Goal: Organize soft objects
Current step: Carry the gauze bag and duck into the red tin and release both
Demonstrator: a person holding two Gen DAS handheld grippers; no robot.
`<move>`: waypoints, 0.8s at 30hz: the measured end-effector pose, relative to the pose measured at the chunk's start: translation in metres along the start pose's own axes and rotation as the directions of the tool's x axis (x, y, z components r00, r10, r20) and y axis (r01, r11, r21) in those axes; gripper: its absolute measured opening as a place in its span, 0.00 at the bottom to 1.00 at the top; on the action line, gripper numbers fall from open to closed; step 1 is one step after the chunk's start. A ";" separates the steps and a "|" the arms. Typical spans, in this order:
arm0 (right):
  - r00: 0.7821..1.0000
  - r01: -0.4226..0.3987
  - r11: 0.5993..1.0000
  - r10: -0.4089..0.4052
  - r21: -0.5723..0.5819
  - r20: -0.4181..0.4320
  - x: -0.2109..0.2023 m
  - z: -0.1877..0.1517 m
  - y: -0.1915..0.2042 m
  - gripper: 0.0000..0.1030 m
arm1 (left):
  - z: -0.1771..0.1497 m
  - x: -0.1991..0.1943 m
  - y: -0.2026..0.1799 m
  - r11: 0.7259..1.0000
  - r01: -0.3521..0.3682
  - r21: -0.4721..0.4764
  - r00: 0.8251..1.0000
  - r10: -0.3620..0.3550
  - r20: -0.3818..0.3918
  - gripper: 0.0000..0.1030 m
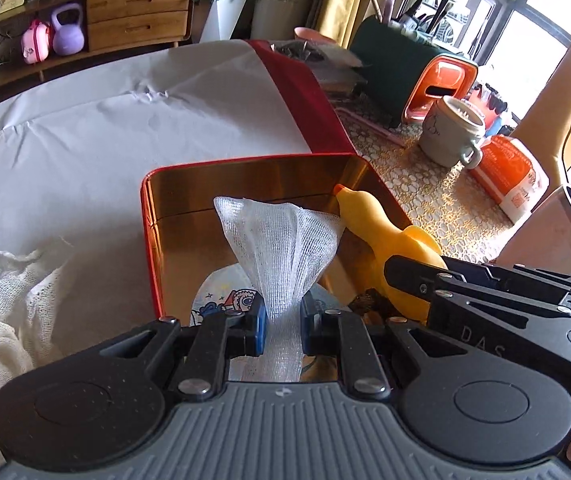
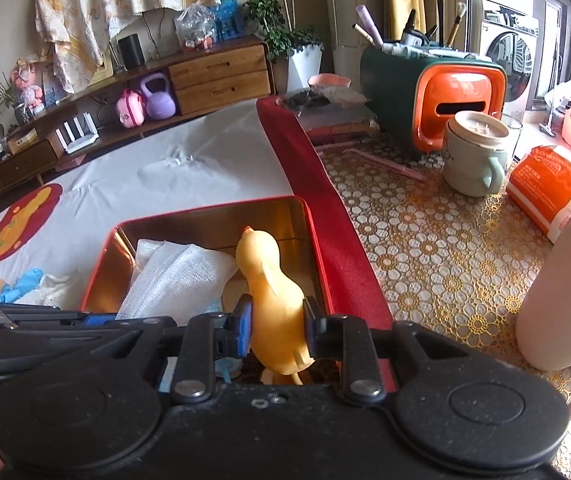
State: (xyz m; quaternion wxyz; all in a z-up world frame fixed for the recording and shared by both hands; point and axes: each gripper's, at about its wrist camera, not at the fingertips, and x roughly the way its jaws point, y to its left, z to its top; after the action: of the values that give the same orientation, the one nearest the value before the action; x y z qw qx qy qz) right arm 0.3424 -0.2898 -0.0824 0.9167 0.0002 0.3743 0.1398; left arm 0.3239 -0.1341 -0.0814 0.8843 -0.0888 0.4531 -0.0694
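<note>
red tin (image 1: 157, 240), gold-lined, stood on a white sheet (image 1: 125, 120); left gripper (image 1: 283, 322) pinched white gauze (image 1: 281, 240) above it, right gripper (image 2: 277, 320) clamped a yellow rubber duck (image 2: 273, 280) over its right side, a printed packet (image 1: 221, 300), seemingly, lying beneath.

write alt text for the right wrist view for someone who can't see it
The right gripper is shut on a yellow rubber duck, holding it over a red tin with a gold interior that already contains white gauze. The tin sits on a white sheet, with a mug on the patterned tablecloth.
</note>
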 end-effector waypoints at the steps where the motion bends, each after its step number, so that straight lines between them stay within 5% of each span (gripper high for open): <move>1: 1.000 0.003 1.000 -0.003 -0.002 -0.007 0.002 -0.001 0.000 0.24 | 0.000 0.004 0.000 1.000 -0.003 0.002 1.000 0.003 -0.005 0.15; 24: 0.998 0.044 0.998 -0.045 -0.037 -0.034 0.006 -0.005 0.003 0.31 | -0.005 0.021 -0.007 0.996 -0.038 0.079 0.998 0.041 -0.038 0.22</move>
State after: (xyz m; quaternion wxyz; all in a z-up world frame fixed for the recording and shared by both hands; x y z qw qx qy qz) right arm 0.3425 -0.2862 -0.0897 0.9128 -0.0271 0.3875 0.1260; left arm 0.3315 -0.1456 -0.0993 0.8793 -0.0436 0.4689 -0.0714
